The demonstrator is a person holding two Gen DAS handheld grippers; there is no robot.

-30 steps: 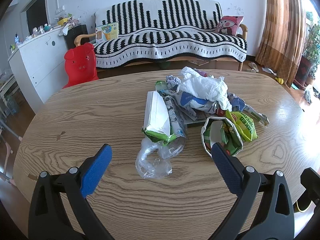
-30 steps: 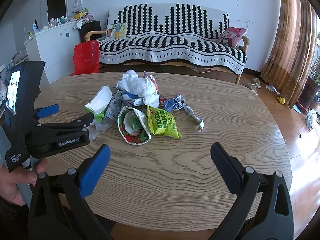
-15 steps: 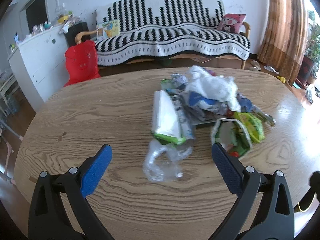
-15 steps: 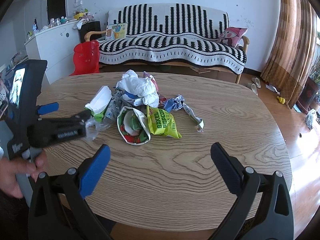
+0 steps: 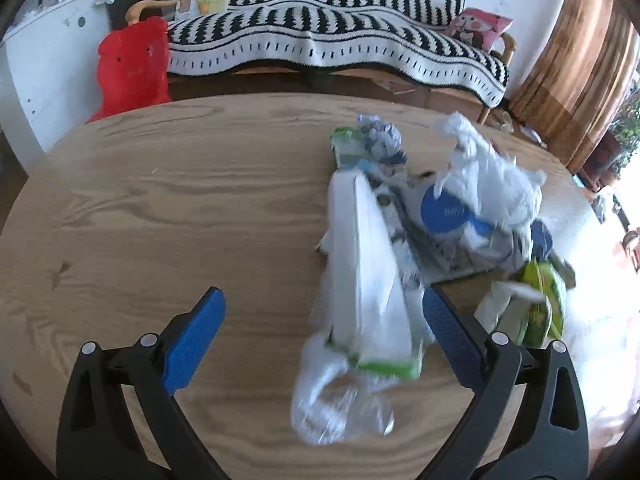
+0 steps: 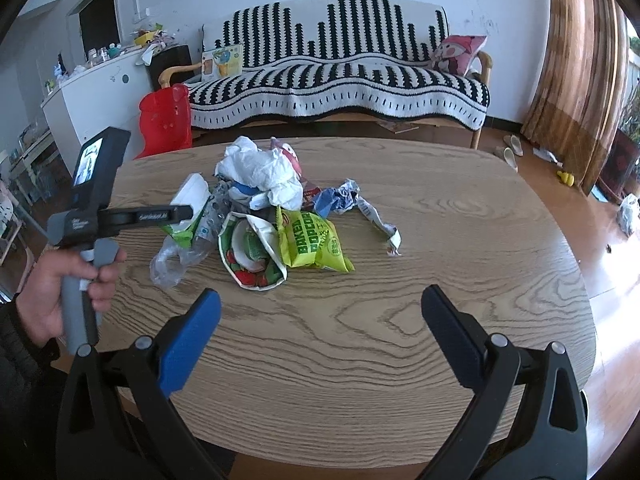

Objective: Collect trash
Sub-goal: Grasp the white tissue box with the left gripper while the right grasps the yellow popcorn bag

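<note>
Trash pile (image 6: 276, 216) sits mid-bench (image 6: 400, 360), toward the left side in the right wrist view; nothing collected yet, no bin or bag for it in sight.

Left gripper (image 5: 320, 344) is over the near left end of the pile; jaws wide but closing; the white-green carton (image 5: 368, 280) and the clear crumpled plastic (image 5: 340, 404) lie between them, pads not yet pressing on either; left view is blurred, so exact contact is hard to call.

Right gripper (image 6: 320, 332) hangs over bare bench short of the pile; jaws wide open, holding nothing.

Risks, as judgement:
- the jaws straddle two things at once; closing may catch only the thin plastic and leave the carton, or pinch the carton's edge so it swings out
- the carton looks light and hollow; a squeeze could crush it and let it slip off the pads
- the carton leans on the rest of the pile; lifting it may drag the silvery wrappers or the white bag (image 6: 260, 168) along and scatter them over the bench
- the clear plastic is slick and springy; it may pop out as the jaws shut
- the popcorn bag (image 6: 316, 244) and paper bowl (image 6: 252, 256) lie just beside; a sweep from either gripper could push them toward the bench edge
</note>
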